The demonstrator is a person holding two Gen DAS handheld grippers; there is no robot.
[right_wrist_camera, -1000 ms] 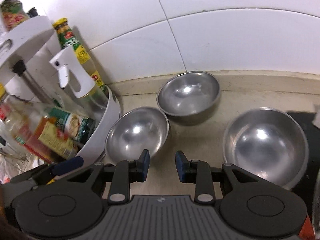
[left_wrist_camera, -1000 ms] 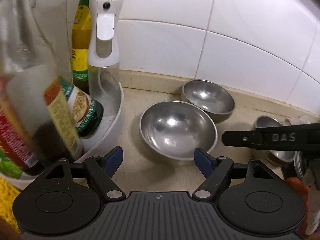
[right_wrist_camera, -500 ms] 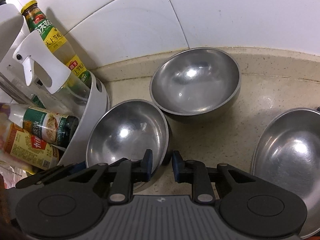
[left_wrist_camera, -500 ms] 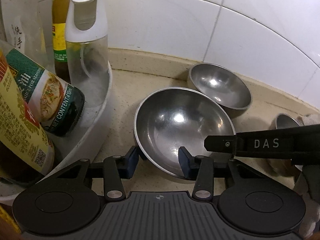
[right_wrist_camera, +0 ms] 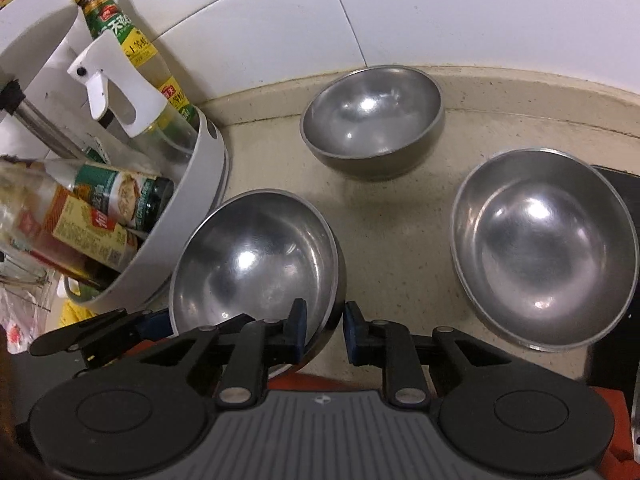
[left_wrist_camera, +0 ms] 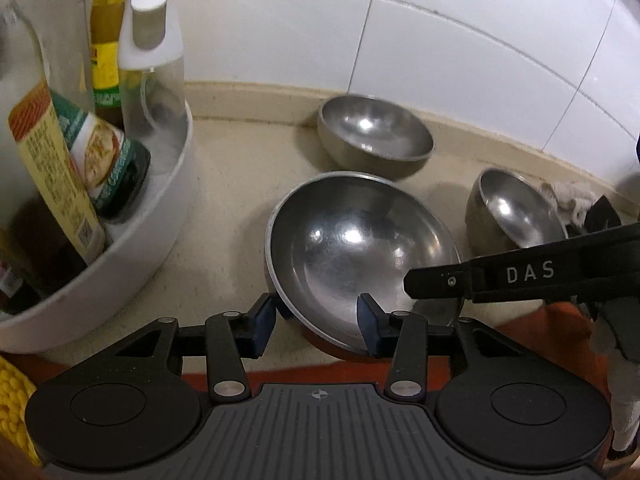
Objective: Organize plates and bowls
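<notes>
Three steel bowls are on the beige counter. The nearest bowl [left_wrist_camera: 360,248] [right_wrist_camera: 256,256] is tilted and lifted at its near side. My left gripper [left_wrist_camera: 316,324] straddles its near rim, one pad inside and one outside, and grips it. My right gripper [right_wrist_camera: 324,330] grips the same bowl's right rim the same way. A second bowl [left_wrist_camera: 376,136] [right_wrist_camera: 372,116] stands by the wall. A third bowl [left_wrist_camera: 516,212] [right_wrist_camera: 544,252] sits to the right.
A white round caddy [left_wrist_camera: 160,216] [right_wrist_camera: 200,184] holding sauce bottles and a spray bottle [left_wrist_camera: 148,40] stands close to the left of the held bowl. A white tiled wall [left_wrist_camera: 440,60] runs behind. A cloth [left_wrist_camera: 568,200] lies at the far right.
Both grippers drew back toward me with the near bowl. The bowl tilted up and came off the counter at its near side, over the red surface in front.
</notes>
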